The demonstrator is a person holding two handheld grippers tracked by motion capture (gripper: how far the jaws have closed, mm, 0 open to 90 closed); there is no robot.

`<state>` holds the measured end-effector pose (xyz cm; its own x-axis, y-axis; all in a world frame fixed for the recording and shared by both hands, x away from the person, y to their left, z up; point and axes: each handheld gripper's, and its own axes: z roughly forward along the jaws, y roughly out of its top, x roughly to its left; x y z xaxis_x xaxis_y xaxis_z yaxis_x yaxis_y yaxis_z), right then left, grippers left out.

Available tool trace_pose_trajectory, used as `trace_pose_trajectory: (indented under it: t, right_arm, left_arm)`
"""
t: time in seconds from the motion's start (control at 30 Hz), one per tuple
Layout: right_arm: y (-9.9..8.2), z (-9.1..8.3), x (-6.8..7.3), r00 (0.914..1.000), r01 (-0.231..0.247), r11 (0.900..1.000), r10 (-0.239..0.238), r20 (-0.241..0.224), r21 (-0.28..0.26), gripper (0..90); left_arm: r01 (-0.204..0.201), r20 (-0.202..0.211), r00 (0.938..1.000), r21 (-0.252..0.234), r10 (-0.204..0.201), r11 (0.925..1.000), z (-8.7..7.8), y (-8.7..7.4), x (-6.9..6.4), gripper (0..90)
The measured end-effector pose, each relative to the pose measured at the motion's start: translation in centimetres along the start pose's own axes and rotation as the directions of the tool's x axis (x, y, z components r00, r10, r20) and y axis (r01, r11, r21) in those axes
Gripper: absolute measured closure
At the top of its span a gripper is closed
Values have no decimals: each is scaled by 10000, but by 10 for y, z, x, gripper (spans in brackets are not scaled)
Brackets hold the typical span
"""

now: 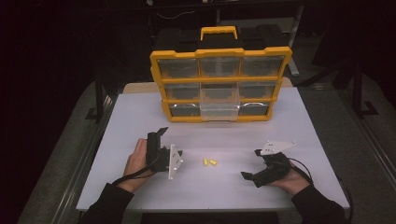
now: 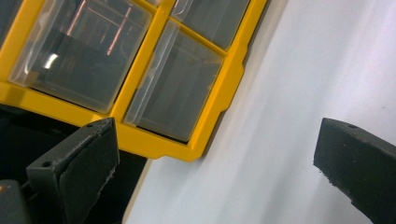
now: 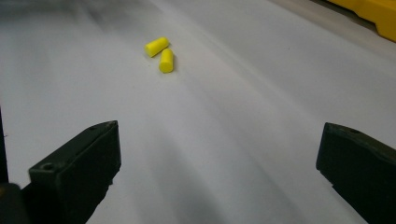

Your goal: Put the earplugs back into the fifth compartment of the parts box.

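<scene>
Two small yellow foam cylinders (image 1: 209, 162) lie touching on the white table (image 1: 140, 116), between the two hand-held grippers. The right gripper (image 1: 250, 175), jaws spread wide and holding nothing, points leftward at them; in the right gripper view they lie ahead and left of centre (image 3: 160, 53), their long axes set at an angle to each other. The left gripper (image 1: 159, 134), also gaping empty, aims up-table at the yellow-framed organiser of clear plastic drawers (image 1: 219, 84) (its middle bottom drawer (image 1: 219, 108) stands pulled out). Bare table lies between the cylinders and either gripper.
</scene>
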<state>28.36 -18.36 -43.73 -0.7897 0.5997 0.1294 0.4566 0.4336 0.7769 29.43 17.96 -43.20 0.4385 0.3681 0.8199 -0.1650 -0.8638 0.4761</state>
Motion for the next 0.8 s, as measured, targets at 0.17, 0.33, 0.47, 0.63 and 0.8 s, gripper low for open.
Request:
trace_pose_trajectory:
  t: [0.17,0.33,0.47,0.63,0.8]
  right_arm:
    - [0,0,0,10000,5,10000,-5,-1,5,0]
    - [0,0,0,10000,15,10000,-15,-5,11,0]
    - [0,0,0,10000,20,10000,-20,-24,15,0]
    - [0,0,0,10000,19,10000,-19,-28,26,0]
    - [0,0,0,10000,30,10000,-30,-33,27,0]
  left_arm:
    - [269,160,9995,11,-270,9996,0,0,1,0]
    - [796,358,9962,18,-796,9968,1,-1,3,0]
    - [1267,544,9905,-13,-1265,9919,1,-2,5,0]
    - [1883,819,9788,34,-1880,9821,2,-3,8,0]
    - [2380,975,9667,-8,-2368,9713,2,-4,10,0]
